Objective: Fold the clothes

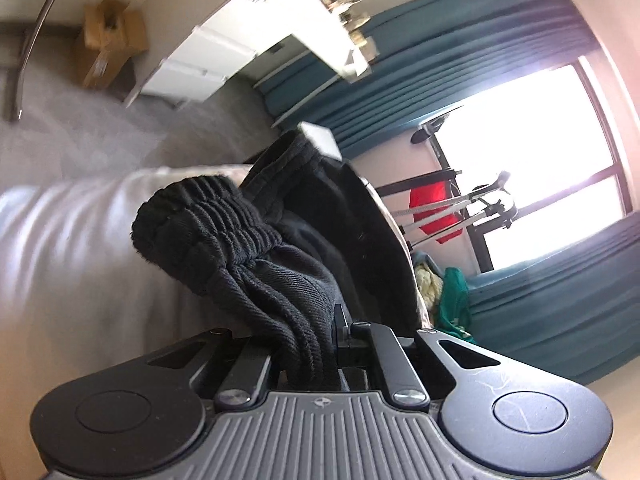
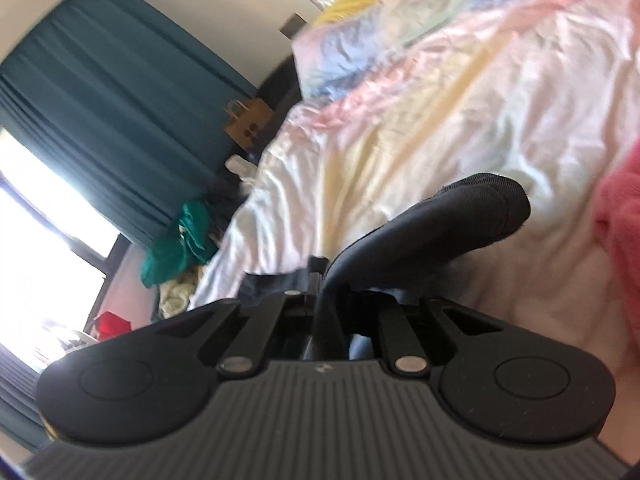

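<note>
A black garment with a ribbed elastic band (image 1: pixel 224 232) fills the middle of the left wrist view. My left gripper (image 1: pixel 320 340) is shut on its gathered fabric, held up off the bed; the fingers are mostly hidden by cloth. In the right wrist view my right gripper (image 2: pixel 328 280) is shut on a smooth black part of the garment (image 2: pixel 440 224), which curls up over the pastel bed cover (image 2: pixel 460 92). Both views are tilted and blurred.
A pink cloth (image 2: pixel 624 232) lies on the bed at the right. A green garment pile (image 2: pixel 180 240) sits by the teal curtains (image 2: pixel 100 100) and bright window. A white dresser (image 1: pixel 208 64), cardboard box (image 1: pixel 108 44) and drying rack with a red item (image 1: pixel 436 212) stand around.
</note>
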A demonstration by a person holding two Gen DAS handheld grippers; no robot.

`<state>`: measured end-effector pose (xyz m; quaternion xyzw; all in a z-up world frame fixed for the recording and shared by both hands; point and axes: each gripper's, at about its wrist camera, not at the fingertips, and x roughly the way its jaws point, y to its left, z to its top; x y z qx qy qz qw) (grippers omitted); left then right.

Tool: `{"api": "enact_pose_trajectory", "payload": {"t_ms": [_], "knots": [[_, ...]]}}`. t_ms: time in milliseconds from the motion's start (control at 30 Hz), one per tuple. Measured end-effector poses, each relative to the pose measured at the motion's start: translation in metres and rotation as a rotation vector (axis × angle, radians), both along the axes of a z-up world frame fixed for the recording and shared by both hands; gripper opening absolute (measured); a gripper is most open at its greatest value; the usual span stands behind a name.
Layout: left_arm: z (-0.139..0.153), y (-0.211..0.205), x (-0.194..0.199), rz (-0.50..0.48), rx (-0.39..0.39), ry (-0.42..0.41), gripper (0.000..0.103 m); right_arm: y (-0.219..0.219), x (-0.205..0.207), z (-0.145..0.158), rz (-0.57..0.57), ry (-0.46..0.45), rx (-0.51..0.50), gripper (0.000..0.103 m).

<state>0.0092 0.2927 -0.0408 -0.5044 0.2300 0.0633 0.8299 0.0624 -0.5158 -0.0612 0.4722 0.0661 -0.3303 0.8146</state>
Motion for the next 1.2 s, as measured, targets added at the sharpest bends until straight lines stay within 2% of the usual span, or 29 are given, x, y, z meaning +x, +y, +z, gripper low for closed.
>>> {"api": "enact_pose_trajectory", "payload": {"t_ms": [100,233,400,467,633,767,867,967,1033,1067,1167,1200], "knots": [[0.018,0.0,0.022,-0.022,0.033,-0.049,0.007,0.003,0.014,0.011,0.01,-0.023,-0.051,0.009],[0.05,0.0,0.067,-0.016,0.057,-0.066,0.007,0.004,0.045,0.026,0.033,-0.056,-0.107,0.009],[0.09,-0.014,0.152,-0.009,0.145,-0.098,0.007,-0.004,0.116,0.036,0.058,-0.056,-0.158,0.009],[0.096,-0.027,0.192,-0.005,0.227,-0.111,0.007,-0.008,0.151,0.037,0.071,-0.032,-0.199,0.009],[0.076,-0.055,0.296,0.01,0.347,-0.035,0.008,-0.01,0.249,0.019,0.155,0.142,-0.353,0.009],[0.043,-0.066,0.36,0.029,0.402,0.049,0.008,-0.02,0.304,-0.007,0.228,0.225,-0.342,0.009],[0.02,-0.065,0.378,0.029,0.426,0.075,0.009,-0.029,0.325,-0.022,0.328,0.224,-0.314,0.011],[0.005,-0.058,0.377,0.008,0.403,0.075,0.019,-0.043,0.322,-0.037,0.447,0.187,-0.246,0.012],[0.002,-0.048,0.361,0.002,0.375,0.072,0.044,-0.048,0.309,-0.043,0.463,0.153,-0.195,0.019],[0.002,-0.044,0.354,-0.006,0.361,0.071,0.048,-0.049,0.296,-0.044,0.454,0.123,-0.166,0.022],[0.009,-0.031,0.317,-0.017,0.306,0.037,0.063,-0.051,0.241,-0.048,0.374,-0.048,-0.08,0.048],[0.012,-0.03,0.3,-0.01,0.289,0.028,0.071,-0.05,0.221,-0.05,0.343,-0.104,-0.054,0.065]]}}
